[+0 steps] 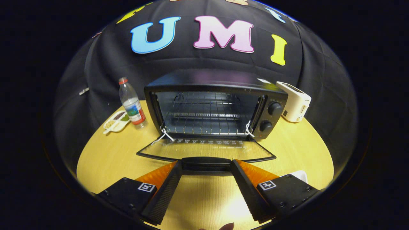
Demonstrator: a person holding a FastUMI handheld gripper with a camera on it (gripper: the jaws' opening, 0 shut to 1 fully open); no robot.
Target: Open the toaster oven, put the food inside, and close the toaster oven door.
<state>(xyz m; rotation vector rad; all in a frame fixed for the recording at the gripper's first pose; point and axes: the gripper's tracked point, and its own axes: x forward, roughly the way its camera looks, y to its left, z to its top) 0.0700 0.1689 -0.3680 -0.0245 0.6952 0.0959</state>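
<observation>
Toaster oven [211, 108] dead ahead, door [204, 150] dropped flat toward the gripper [206, 167] — handle [206, 164] crosswise between the fingertips, jaws spread, gripping nothing. Food not identifiable — possibly the pale object [298, 175] just right of the fingers.

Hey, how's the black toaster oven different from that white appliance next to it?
The toaster oven is black, wide and boxy; the white appliance is much smaller. The oven's door lies folded down flat, showing wire racks inside; the white appliance shows no opening from here. The oven stands just beyond the open fingers, whose tips flank the door's handle; the white appliance sits behind the oven's knob side. Both rest on the wooden table.
</observation>
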